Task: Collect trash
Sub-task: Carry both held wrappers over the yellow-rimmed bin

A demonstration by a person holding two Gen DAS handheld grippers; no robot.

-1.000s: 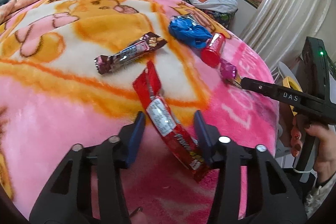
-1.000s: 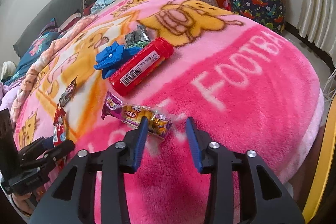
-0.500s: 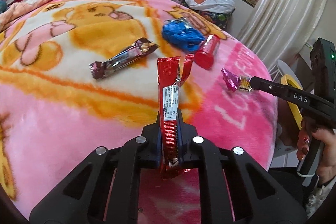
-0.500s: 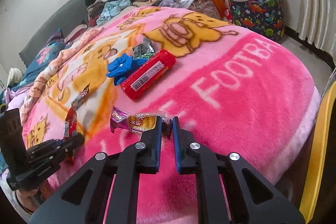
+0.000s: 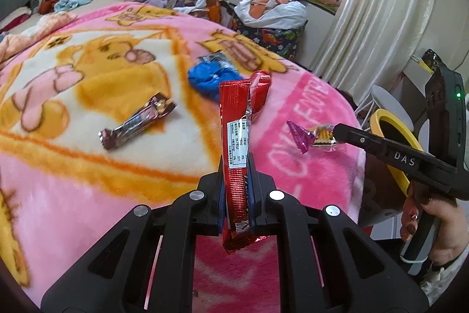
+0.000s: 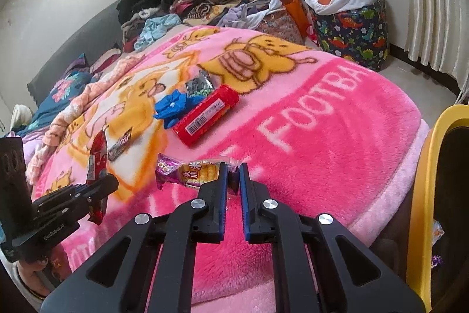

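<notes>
— Pink fleece blanket (image 6: 337, 137) with yellow cartoon bears covers the bed; clothes are heaped at its far end, cream curtains (image 5: 381, 5) right.

— Grippers?

— Left gripper (image 5: 237, 181) pinches a long red foil wrapper (image 5: 234, 143); right gripper (image 6: 231, 181) clamps a purple-and-yellow candy packet (image 6: 187, 173), both above the blanket's near edge.

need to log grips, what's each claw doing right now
left claw: closed on the red snack wrapper
right claw: closed on the purple-ended candy wrapper
</notes>
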